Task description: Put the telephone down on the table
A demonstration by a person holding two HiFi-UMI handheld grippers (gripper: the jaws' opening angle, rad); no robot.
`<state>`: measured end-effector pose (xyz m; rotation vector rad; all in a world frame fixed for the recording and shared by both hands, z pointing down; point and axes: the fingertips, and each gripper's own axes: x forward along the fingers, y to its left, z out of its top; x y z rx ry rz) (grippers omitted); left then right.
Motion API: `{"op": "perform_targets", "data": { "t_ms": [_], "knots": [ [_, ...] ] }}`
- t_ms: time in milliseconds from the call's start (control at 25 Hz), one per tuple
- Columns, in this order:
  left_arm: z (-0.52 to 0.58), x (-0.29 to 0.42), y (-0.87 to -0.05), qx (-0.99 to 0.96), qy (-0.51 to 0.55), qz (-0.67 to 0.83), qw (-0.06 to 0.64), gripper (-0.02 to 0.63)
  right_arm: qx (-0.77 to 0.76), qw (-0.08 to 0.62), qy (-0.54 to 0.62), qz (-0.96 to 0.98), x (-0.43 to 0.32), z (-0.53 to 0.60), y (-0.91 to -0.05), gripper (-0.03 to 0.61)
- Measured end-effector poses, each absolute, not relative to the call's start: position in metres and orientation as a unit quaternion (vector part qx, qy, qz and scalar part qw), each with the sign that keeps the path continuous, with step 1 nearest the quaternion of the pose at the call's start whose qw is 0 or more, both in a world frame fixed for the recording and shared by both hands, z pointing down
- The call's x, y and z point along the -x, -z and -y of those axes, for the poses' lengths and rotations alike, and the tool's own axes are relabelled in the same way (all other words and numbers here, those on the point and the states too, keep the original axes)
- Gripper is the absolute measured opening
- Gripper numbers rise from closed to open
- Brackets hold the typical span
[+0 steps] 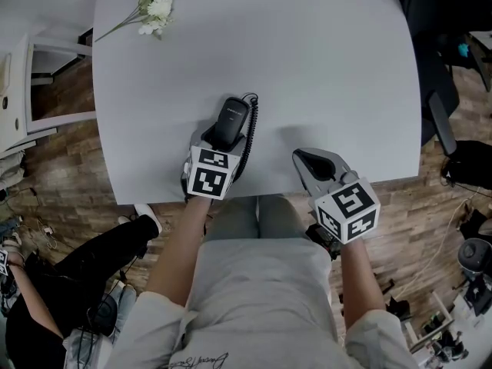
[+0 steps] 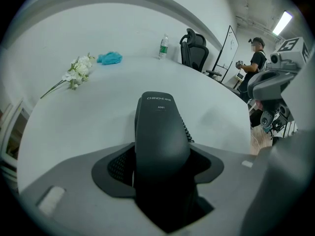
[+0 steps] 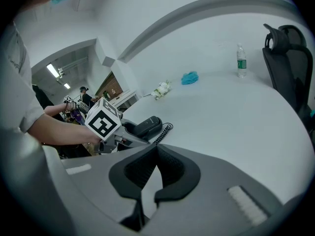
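A black telephone handset (image 1: 231, 120) with a coiled cord (image 1: 253, 121) lies on the white table (image 1: 307, 68) near its front edge. My left gripper (image 1: 228, 138) stands around the handset (image 2: 160, 132); a thin pale gap shows between it and the left pad, so the jaws look open. Further right, my right gripper (image 1: 298, 155) rests at the table's front edge, its tips together and nothing between them. In the right gripper view the handset (image 3: 147, 127) lies flat on the table under the left gripper's marker cube (image 3: 103, 122).
White flowers (image 1: 154, 2) lie at the far left of the table. A blue cloth (image 2: 109, 58) and a water bottle (image 2: 164, 45) stand at the far side, with a black office chair (image 2: 194, 48) beyond. Another person (image 1: 46, 283) is at the lower left.
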<state>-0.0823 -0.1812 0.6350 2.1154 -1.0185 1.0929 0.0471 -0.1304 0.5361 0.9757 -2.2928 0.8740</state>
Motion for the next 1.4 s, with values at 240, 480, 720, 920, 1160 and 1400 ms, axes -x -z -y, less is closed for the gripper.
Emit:
{"op": "perform_targets", "data": {
  "t_ms": [240,480,720,920,1160,1400],
  "knots": [
    [0.181,0.082,-0.634,-0.786,-0.412,0.379,0.264,0.313,-0.357,0.247,-0.321,0.841,-0.049,0.131,-0.535,0.006],
    [0.181,0.081,-0.635,-0.786,-0.415,0.378,0.26,0.341,-0.359,0.248,-0.322,0.841,-0.051,0.13,-0.536,0.006],
    [0.182,0.086,-0.63,-0.786,-0.411,0.379,0.264,0.356,-0.358,0.247,-0.322,0.841,-0.051,0.129,-0.536,0.006],
    [0.182,0.087,-0.623,-0.79,-0.405,0.379,0.263,0.361,-0.358,0.247,-0.321,0.841,-0.048,0.129,-0.535,0.007],
    [0.179,0.087,-0.613,-0.793,-0.396,0.381,0.262,0.364,-0.357,0.245,-0.315,0.845,-0.046,0.129,-0.529,0.006],
    [0.179,0.089,-0.601,-0.798,-0.388,0.387,0.25,0.365,-0.359,0.245,-0.31,0.846,-0.045,0.124,-0.524,0.006]
  ]
}}
